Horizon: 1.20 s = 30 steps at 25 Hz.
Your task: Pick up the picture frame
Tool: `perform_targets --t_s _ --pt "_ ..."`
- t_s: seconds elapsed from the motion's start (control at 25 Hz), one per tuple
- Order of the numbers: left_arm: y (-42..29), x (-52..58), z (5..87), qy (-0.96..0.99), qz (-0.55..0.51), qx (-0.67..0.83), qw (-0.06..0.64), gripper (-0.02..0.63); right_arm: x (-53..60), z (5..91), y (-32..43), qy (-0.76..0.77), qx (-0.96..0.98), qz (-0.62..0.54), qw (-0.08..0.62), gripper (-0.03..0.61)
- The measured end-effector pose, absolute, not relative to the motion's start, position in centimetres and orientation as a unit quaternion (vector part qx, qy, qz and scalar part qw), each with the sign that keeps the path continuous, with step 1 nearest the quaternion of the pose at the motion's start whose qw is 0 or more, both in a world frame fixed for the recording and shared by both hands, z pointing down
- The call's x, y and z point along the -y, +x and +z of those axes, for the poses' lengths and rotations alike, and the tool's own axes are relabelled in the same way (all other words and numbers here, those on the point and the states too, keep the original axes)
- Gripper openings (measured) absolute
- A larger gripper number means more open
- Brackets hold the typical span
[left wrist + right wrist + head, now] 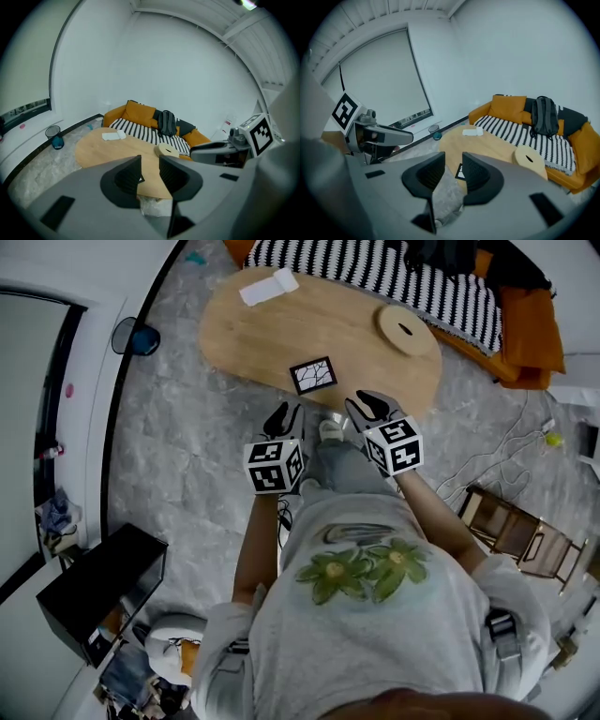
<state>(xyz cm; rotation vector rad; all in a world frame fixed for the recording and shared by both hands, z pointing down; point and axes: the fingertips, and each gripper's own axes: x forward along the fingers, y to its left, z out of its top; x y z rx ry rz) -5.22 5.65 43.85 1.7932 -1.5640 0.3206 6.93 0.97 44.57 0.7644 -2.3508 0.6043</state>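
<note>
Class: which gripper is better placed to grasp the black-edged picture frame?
Probably left: the black-edged square picture frame on the oval wooden table lies slightly nearer the left gripper than the right gripper; both are open and empty.

the picture frame (pixel 313 375) is lying on the counter (pixel 244 334), near its front edge. a round disc (pixel 405 330) is sitting to the frame's right and a folded sheet (pixel 269 286) at the far left end. the sofa (pixel 530 320) is standing behind the counter, and a bin (pixel 141 338) is standing on the floor to its left. the left gripper (pixel 281 415) and right gripper (pixel 370 407) are hovering side by side before the frame, apart from it.
</note>
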Motion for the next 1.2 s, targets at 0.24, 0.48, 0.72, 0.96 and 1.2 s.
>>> perform_targets --t_s 0.24,0.48,0.72,0.96,1.2 --pt "-5.5 -3.3 45.5 0.681 0.128 0.616 0.375 0.128 1.5 46.1 6.3 0.267 0.884 0.228 0.309 0.107" --pt "-6.1 -1.4 48.3 0.656 0.127 0.635 0.386 0.133 3.4 48.6 6.1 0.244 0.884 0.226 0.327 0.107" --pt "-7.1 -0.2 50.0 0.643 0.132 0.647 0.387 0.133 4.8 51.1 4.7 0.238 0.883 0.242 0.325 0.107" --pt "-7.3 0.5 52.5 0.64 0.144 0.642 0.397 0.135 5.6 53.8 3.7 0.232 0.88 0.247 0.334 0.115" --pt "-7.9 0.9 55.7 0.627 0.15 0.646 0.408 0.135 6.3 56.5 3.4 0.23 0.875 0.249 0.346 0.115"
